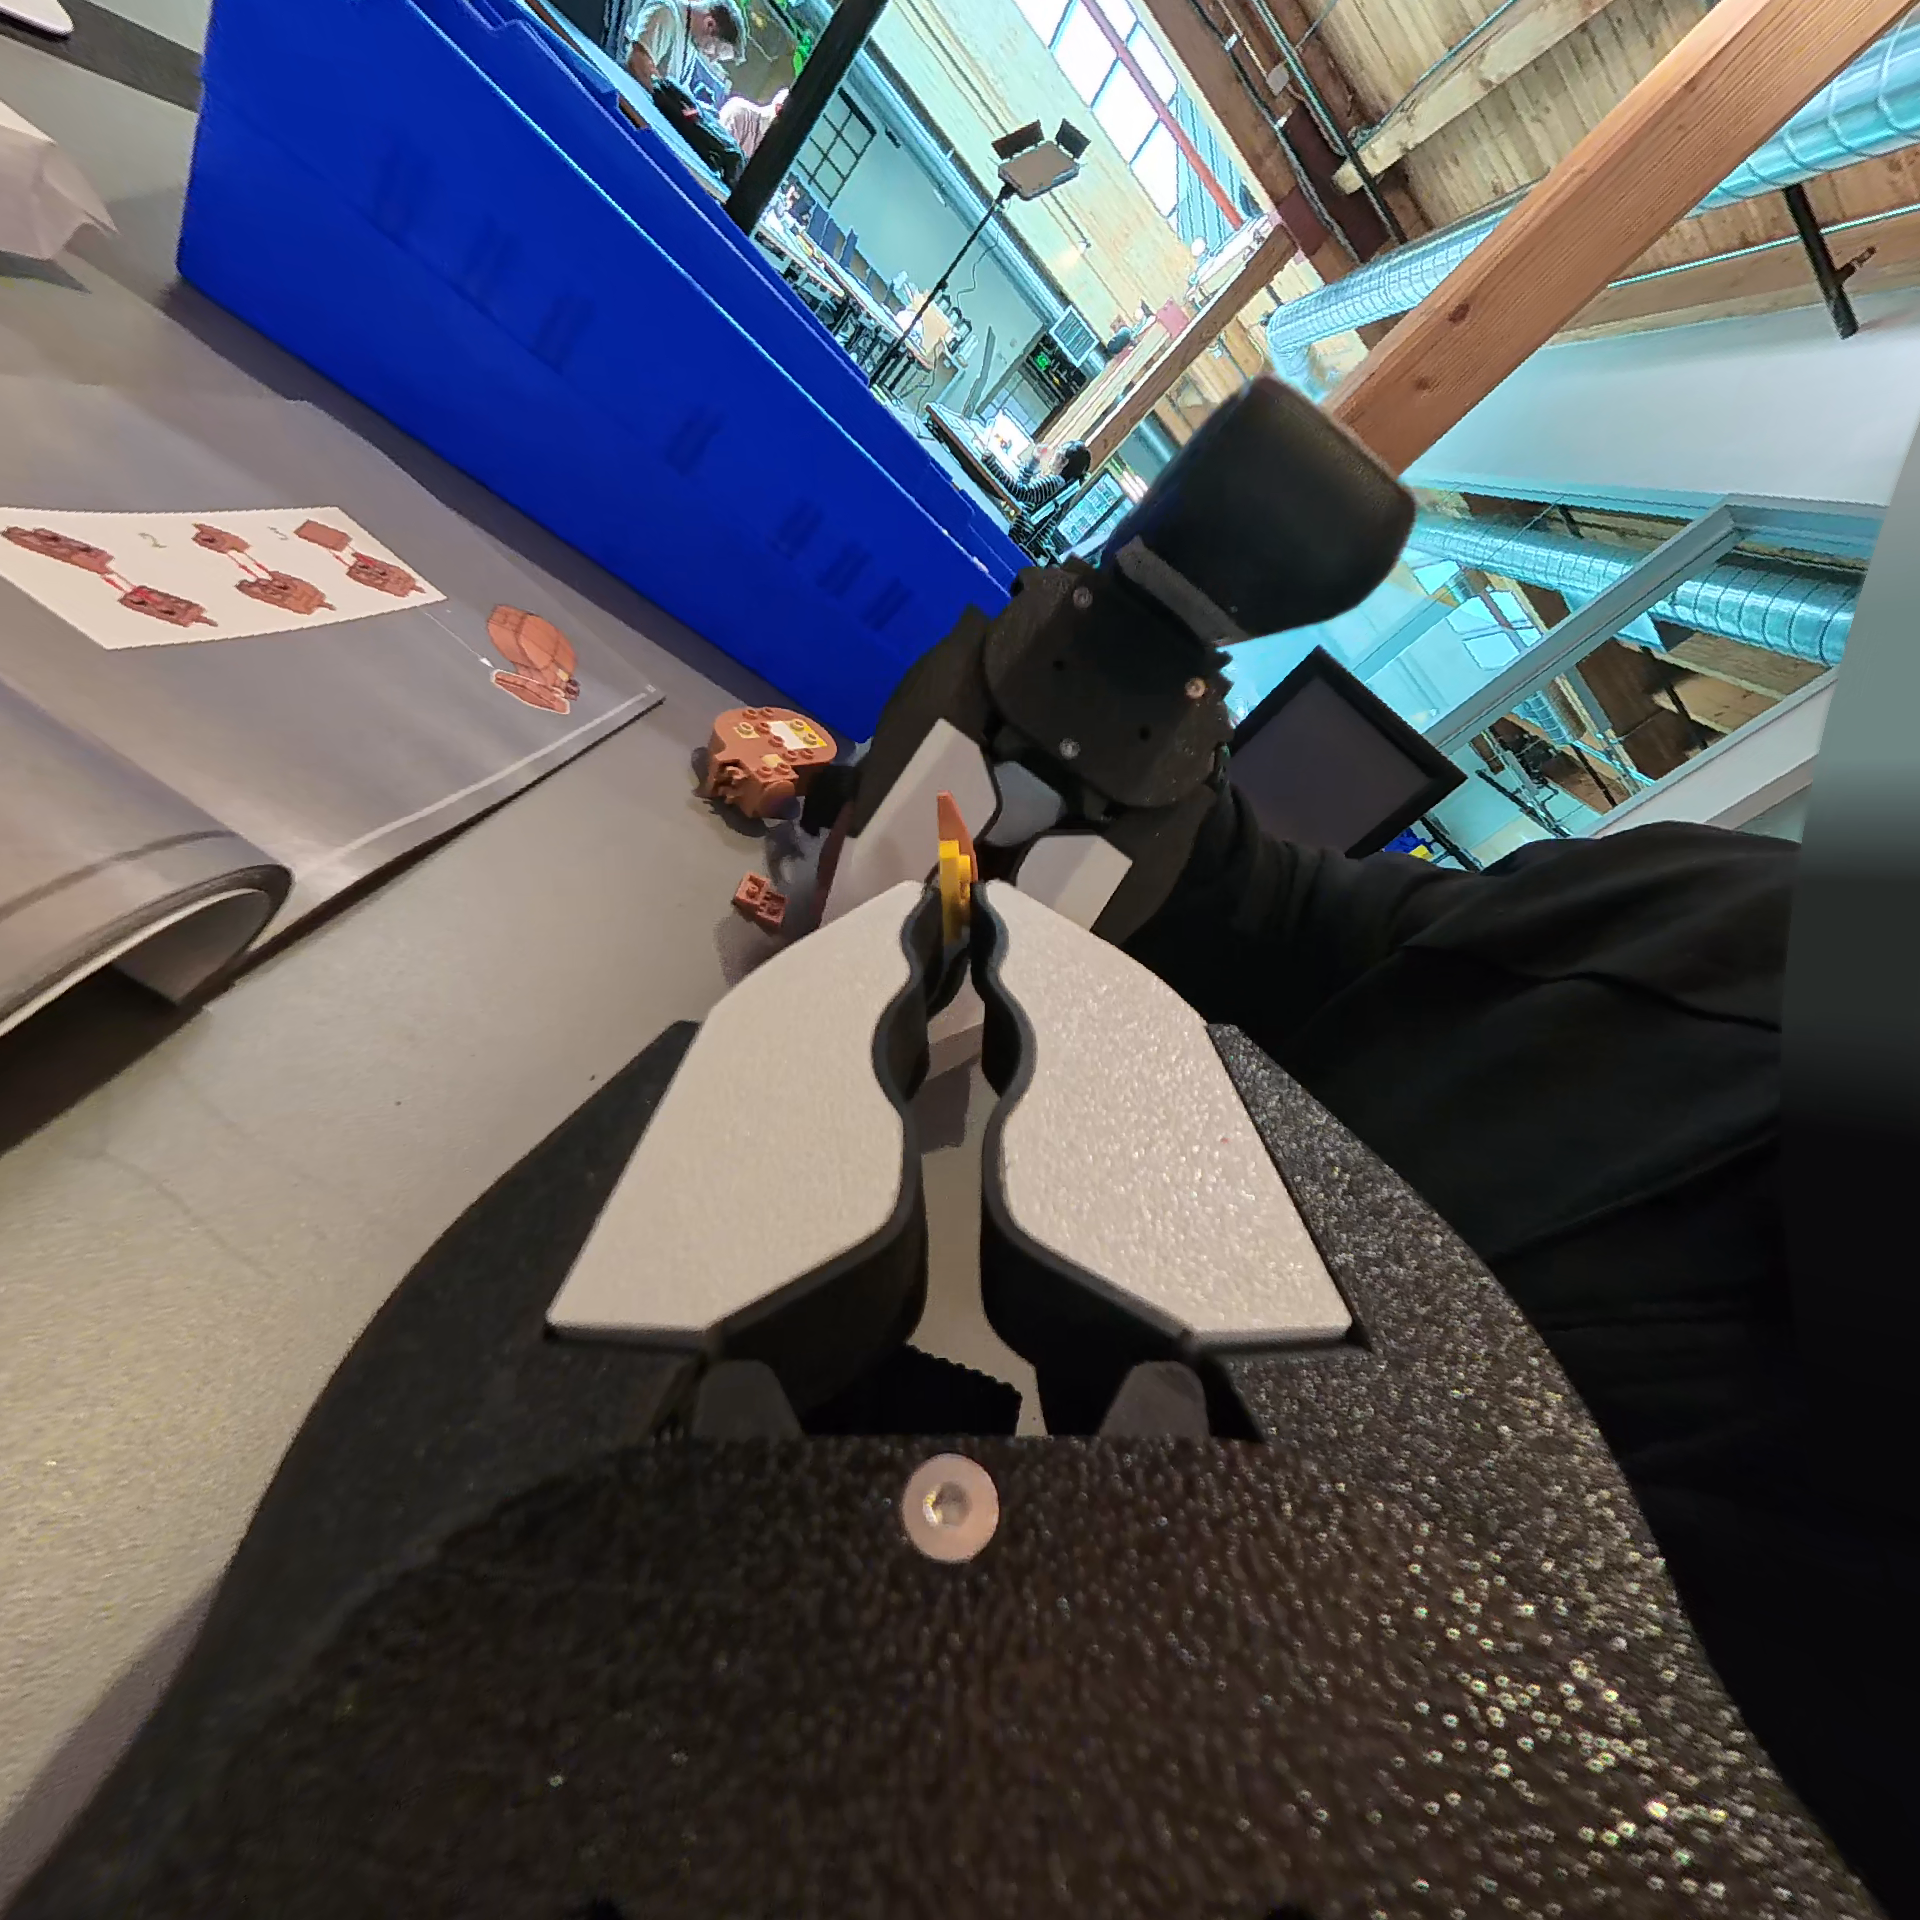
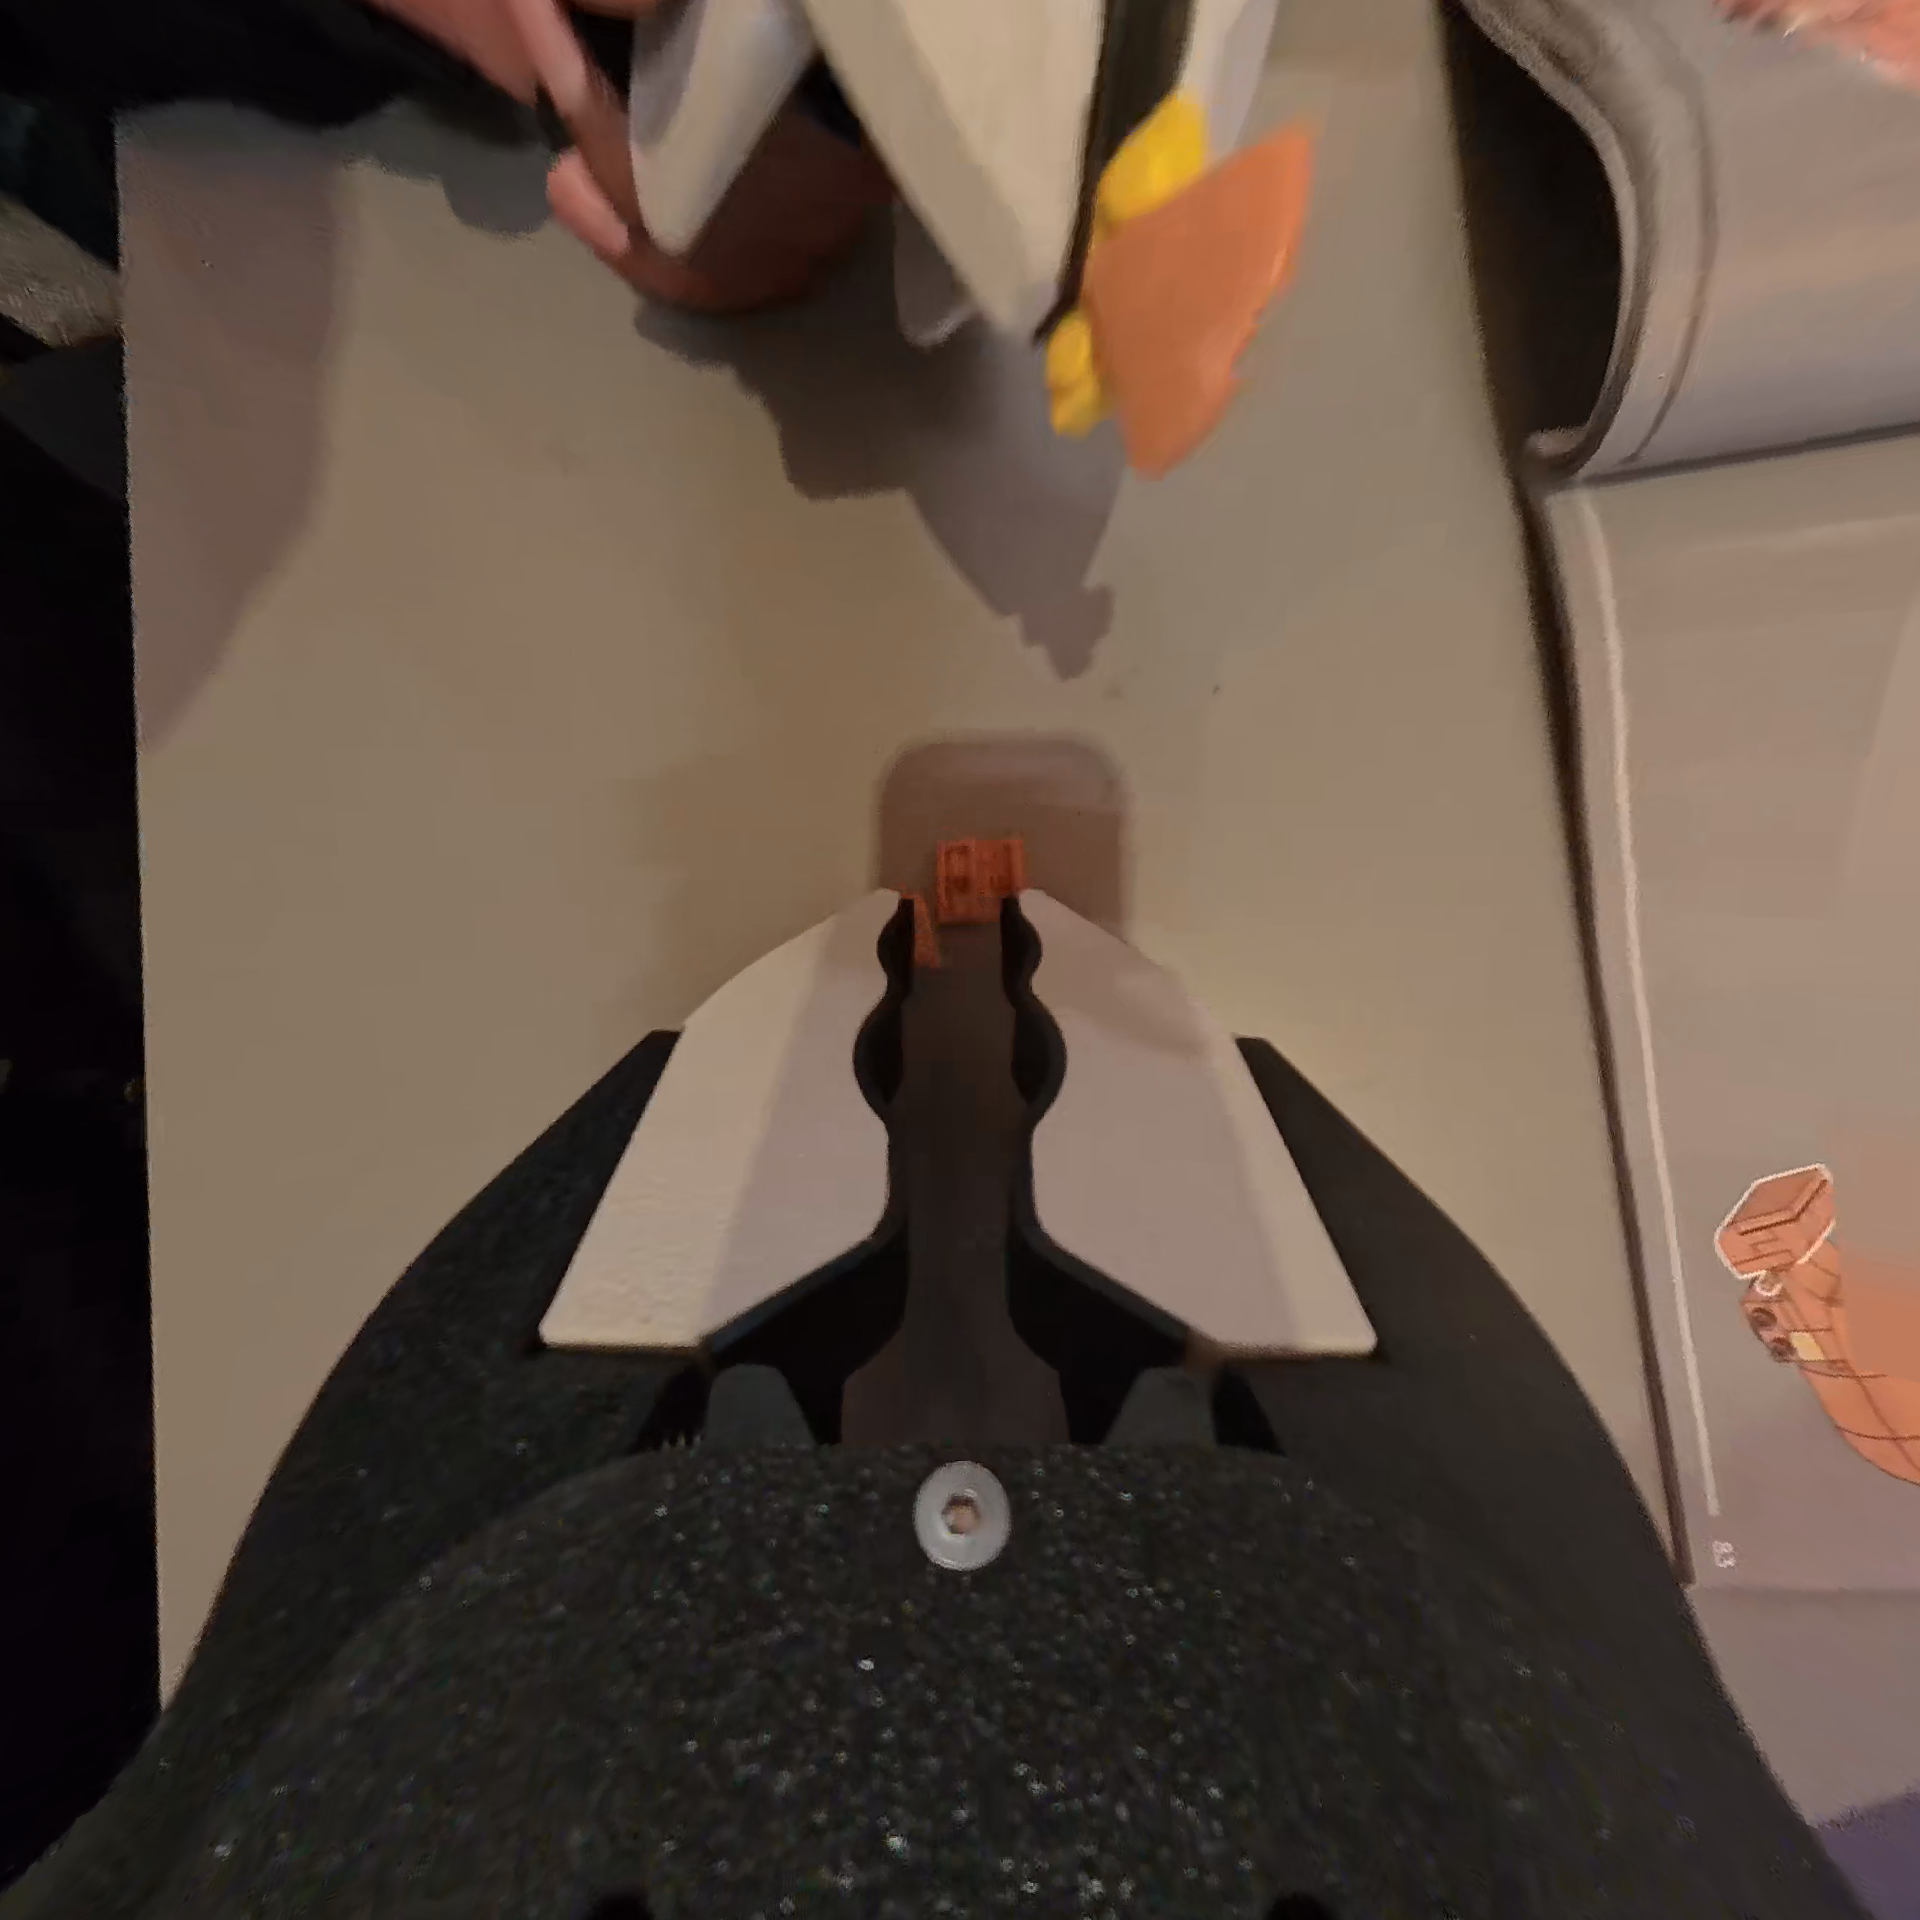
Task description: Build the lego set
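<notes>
Grey bench [image 2: 520, 623]: left tongs [image 1: 951, 894] clamp yellow-orange piece [image 1: 954, 868] aloft; right tongs [image 2: 961, 909], slightly open, straddle small brown brick [image 2: 971, 878] for pickup.

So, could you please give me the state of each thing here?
Left gripper: shut on the yellow-and-orange piece, held above the table.
Right gripper: open, around a small brown brick lying on the table.
Instruction booklet: lying open.
Brown model: partly built, on the table.
</notes>
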### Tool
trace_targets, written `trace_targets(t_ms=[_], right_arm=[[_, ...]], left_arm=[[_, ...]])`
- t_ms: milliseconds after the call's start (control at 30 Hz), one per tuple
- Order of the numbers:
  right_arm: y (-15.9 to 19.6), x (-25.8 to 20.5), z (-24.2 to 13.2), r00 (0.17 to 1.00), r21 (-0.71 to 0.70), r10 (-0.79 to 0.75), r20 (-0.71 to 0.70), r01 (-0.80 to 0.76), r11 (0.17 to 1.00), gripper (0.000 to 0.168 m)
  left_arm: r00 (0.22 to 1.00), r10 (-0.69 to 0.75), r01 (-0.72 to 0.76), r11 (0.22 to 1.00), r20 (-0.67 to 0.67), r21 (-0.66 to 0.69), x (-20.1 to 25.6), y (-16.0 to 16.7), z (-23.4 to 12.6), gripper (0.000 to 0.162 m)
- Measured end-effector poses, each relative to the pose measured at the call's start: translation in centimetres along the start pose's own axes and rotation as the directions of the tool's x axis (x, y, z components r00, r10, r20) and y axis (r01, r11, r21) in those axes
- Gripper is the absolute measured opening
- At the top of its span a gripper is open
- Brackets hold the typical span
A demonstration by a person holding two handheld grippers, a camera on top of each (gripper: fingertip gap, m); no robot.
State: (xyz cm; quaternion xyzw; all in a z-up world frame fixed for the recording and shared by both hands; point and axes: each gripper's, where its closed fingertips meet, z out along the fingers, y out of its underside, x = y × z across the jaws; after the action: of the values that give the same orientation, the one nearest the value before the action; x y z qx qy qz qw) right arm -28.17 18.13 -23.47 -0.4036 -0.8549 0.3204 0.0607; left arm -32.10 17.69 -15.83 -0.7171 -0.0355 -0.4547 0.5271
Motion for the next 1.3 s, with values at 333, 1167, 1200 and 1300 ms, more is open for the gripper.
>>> trace_targets(t_ms=[333, 1167, 1200, 1300], right_arm=[[-0.1, 0.0, 1.5, 0.994, -0.086, -0.053, -0.099, 0.045, 0.995, 0.016], [-1.2, -2.5, 0.3, 0.900, 0.056, 0.235, 0.367, -0.274, 0.960, 0.008], [-0.9, -2.4, 0.4, 0.913, 0.051, 0.223, 0.341, -0.255, 0.966, 0.008], [-0.6, -2.1, 0.0, 0.951, 0.060, 0.164, 0.263, -0.185, 0.981, 0.008]], left_arm=[[1.000, 0.006, -0.007, 1.000, 0.009, 0.005, -0.1, -0.2, -0.2, 0.004], [0.994, 0.041, -0.031, 0.995, 0.102, -0.097, -1.3, 1.0, -0.3, 0.004], [0.992, 0.045, -0.031, 0.992, 0.121, -0.120, -1.6, 1.4, -0.3, 0.004], [0.987, 0.045, -0.012, 0.977, 0.155, -0.212, -2.1, 2.8, -0.2, 0.004]])
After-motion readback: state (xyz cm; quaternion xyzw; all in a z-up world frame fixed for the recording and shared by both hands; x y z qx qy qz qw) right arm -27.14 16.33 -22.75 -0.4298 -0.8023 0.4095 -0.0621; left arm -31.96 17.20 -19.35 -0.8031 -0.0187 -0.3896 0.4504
